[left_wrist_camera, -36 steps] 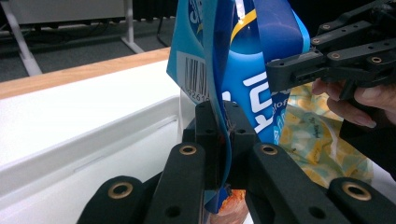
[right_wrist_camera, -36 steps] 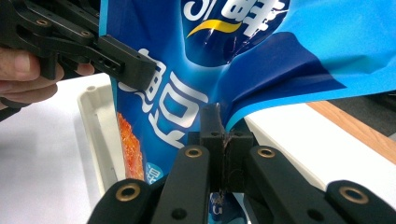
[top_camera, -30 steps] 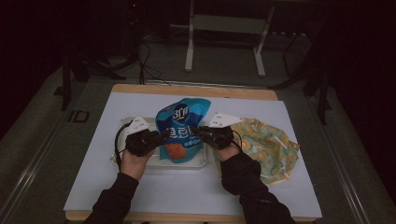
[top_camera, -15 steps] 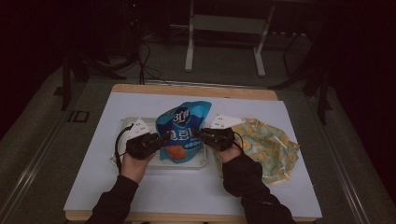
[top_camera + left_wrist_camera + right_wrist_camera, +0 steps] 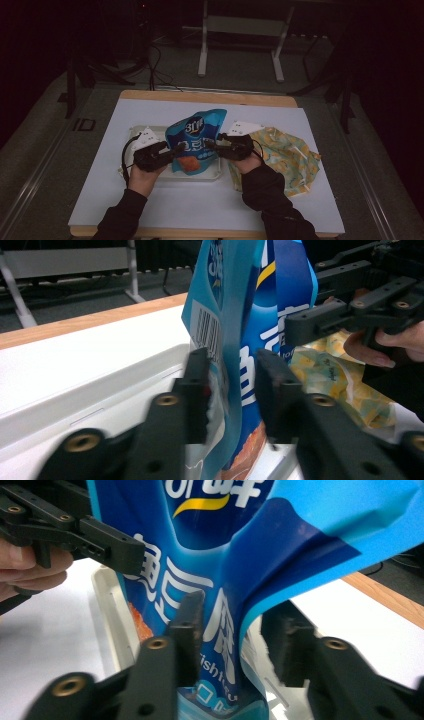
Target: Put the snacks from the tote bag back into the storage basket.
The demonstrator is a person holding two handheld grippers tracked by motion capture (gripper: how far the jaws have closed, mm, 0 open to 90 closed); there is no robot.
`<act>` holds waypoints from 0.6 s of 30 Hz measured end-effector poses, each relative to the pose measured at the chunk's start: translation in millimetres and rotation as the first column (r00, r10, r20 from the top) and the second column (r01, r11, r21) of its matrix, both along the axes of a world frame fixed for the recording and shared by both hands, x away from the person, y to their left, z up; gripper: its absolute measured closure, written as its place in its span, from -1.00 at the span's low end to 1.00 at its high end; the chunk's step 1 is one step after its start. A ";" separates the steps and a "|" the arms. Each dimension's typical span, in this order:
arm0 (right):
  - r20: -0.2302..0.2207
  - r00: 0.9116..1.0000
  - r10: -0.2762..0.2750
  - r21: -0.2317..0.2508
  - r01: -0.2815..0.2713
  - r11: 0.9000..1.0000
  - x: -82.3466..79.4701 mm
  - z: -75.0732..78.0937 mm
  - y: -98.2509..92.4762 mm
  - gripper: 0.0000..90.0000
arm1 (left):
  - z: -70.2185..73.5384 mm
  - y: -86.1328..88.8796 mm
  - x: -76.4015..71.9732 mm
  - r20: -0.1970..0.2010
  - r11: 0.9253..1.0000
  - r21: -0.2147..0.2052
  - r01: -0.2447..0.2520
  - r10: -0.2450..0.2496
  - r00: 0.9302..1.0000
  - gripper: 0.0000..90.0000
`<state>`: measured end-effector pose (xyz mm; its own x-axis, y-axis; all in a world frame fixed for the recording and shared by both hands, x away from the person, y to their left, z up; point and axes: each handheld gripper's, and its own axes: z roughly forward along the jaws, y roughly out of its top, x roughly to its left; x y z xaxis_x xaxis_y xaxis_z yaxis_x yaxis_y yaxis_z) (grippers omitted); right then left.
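Snack bag (image 5: 194,142): blue pouch with white lettering and an orange picture low on its front; it is stood upright in the white tray (image 5: 210,175), near the middle of the surface (image 5: 200,210).
Left claw (image 5: 176,150): held level at the bag's left edge; its jaws have just been opening. In the left gripper view the bag's edge (image 5: 235,340) is seen between the two pads (image 5: 197,390), one pad at or very near the barcode side, the other clear of the film, so the grip is released.
Right claw (image 5: 210,145): held level at the bag's right edge, facing the left claw; its jaws have just been opening. In the right gripper view the bag's fold (image 5: 235,615) is seen between the pads (image 5: 187,630), a gap showing on the far side; the grip is released.
Cloth (image 5: 285,155): yellow and green patterned, crumpled, laid on the surface just right of the tray, partly under the right forearm.
Surface: white sheet over a wooden top.
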<state>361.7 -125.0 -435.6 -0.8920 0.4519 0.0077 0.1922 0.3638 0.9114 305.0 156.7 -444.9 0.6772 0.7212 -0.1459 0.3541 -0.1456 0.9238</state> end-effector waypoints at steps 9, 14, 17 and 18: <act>0.011 1.000 -0.017 -0.007 0.017 1.000 -2.3 5.9 -4.1 -0.21 | -0.8 1.5 -1.7 -0.004 1.000 0.006 -0.012 0.012 1.000 -0.13; -0.006 1.000 -0.029 0.026 0.029 0.999 -1.1 8.4 -12.1 -0.50 | -4.2 2.7 -3.4 -0.002 0.999 0.017 0.036 -0.036 0.999 -0.72; -0.007 1.000 -0.019 0.033 0.020 0.999 -2.0 9.0 -16.4 -0.58 | -6.8 4.4 -3.0 -0.023 1.000 0.021 0.020 -0.019 1.000 -0.81; -0.008 1.000 -0.021 0.035 0.021 0.999 -2.1 9.1 -17.8 -0.62 | -7.8 5.8 -3.0 -0.028 0.999 0.014 0.033 -0.032 0.999 -0.86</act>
